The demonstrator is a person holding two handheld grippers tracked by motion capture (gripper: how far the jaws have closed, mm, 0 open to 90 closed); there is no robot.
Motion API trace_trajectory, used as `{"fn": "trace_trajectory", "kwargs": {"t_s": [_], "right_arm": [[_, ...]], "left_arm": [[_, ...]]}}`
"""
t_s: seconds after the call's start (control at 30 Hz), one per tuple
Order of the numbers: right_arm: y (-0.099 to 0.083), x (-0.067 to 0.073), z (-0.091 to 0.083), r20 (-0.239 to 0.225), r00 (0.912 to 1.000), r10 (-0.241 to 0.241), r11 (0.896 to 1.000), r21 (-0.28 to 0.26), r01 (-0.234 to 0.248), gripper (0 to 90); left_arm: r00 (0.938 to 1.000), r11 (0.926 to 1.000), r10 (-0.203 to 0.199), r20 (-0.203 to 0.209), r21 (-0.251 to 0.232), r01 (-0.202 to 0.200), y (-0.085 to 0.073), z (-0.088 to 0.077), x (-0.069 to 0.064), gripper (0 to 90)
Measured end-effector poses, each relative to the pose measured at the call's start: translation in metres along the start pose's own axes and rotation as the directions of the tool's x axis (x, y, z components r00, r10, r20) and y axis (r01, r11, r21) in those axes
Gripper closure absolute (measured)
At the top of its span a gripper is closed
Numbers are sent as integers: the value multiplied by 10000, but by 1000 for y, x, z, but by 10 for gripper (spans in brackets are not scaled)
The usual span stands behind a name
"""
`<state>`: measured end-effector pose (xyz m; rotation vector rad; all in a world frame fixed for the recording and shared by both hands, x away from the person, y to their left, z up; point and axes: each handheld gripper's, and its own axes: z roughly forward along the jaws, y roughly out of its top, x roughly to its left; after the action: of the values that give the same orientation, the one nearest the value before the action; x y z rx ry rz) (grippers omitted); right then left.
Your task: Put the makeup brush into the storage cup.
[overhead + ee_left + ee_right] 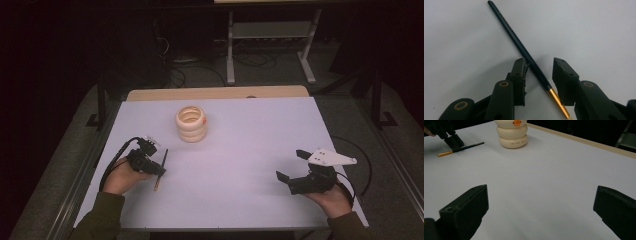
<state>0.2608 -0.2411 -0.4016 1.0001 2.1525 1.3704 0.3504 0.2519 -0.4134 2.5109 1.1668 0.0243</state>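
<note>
Our left tongs (539,75) straddled the paintbrush (524,51), the jaws partly closed around its dark handle just above the gold ferrule. One pad seemed to touch the handle; the other stood clear, so nothing was gripped yet. The brush lay flat on the counter (240,150), near its left edge, with the cream ringed holder (191,123) well apart beyond it. To do this well, we judged the jaws should close squarely across the handle, low to the surface, so the thin brush would not roll or pivot out. The left hand (122,175) rested low on the counter, tongs angled down onto the brush. Our right tongs (292,167) gaped wide and empty near the right edge, hand resting.
</note>
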Motion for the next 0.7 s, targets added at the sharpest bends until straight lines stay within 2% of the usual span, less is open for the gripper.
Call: {"fn": "trace_trajectory", "kwargs": {"t_s": [0.4, 0.7], "right_arm": [[0, 0, 0, -6, 10000, 29, 10000, 5, -29, 0], [0, 0, 0, -11, 10000, 36, 10000, 10, -36, 0]], "left_arm": [[9999, 9996, 163, -47, 222, -162, 0, 3, 0, 666], [9993, 9996, 198, -319, 219, -191, 1, 4, -3, 692]]}}
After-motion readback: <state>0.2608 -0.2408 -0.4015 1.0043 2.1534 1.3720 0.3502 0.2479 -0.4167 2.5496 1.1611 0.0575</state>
